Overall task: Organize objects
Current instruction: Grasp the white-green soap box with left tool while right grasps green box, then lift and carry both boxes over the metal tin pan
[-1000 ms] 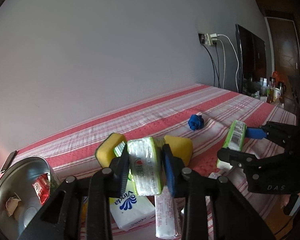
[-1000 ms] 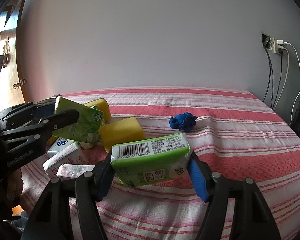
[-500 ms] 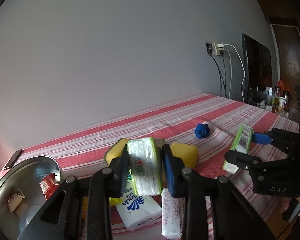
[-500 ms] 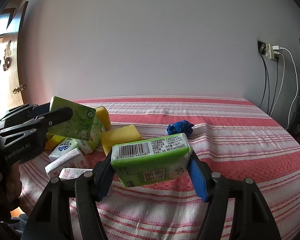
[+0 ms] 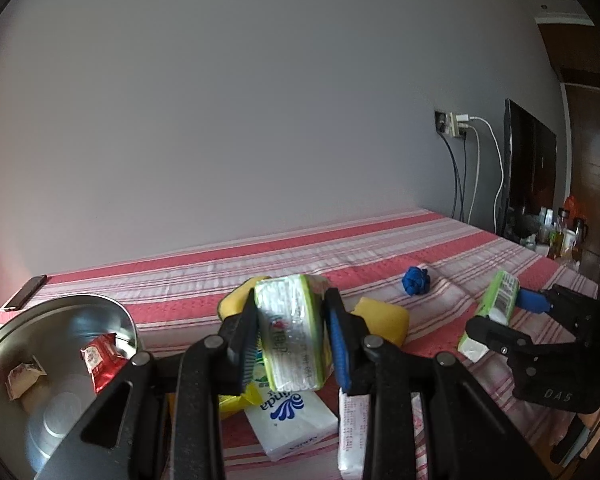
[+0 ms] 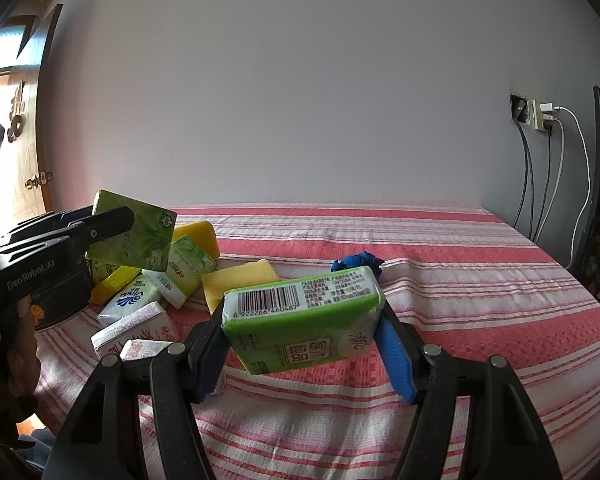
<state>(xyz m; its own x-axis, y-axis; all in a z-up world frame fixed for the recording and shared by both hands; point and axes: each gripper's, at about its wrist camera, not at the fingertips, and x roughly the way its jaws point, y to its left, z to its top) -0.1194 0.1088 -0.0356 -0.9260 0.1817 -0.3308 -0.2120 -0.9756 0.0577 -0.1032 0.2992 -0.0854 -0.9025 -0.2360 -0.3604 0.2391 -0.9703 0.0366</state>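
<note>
My left gripper [image 5: 292, 340] is shut on a green tissue pack [image 5: 290, 328], held on edge above a pile of packs and sponges. That same gripper [image 6: 112, 220] and its green pack [image 6: 140, 236] show at the left of the right wrist view. My right gripper [image 6: 304, 344] is shut on another green tissue pack [image 6: 300, 312] with a barcode on top, held above the striped cloth. It appears at the right of the left wrist view too, gripper [image 5: 504, 312] and pack [image 5: 496, 308]. A blue crumpled lump [image 5: 416, 280] [image 6: 358, 262] lies further back.
A metal bowl [image 5: 4, 340] at the left holds a red sachet [image 5: 100, 360] and small wrappers. Yellow sponges [image 6: 240, 280], white Vinda tissue packs [image 5: 292, 420] and red-printed packs [image 6: 136, 328] lie on the red striped cloth [image 6: 460, 320]. A phone [image 5: 26, 292], wall cables and a TV stand further off.
The left gripper has rolled a little and lifted its pack slightly; the bowl and pile sit lower in its view. The right gripper keeps its pack almost still.
</note>
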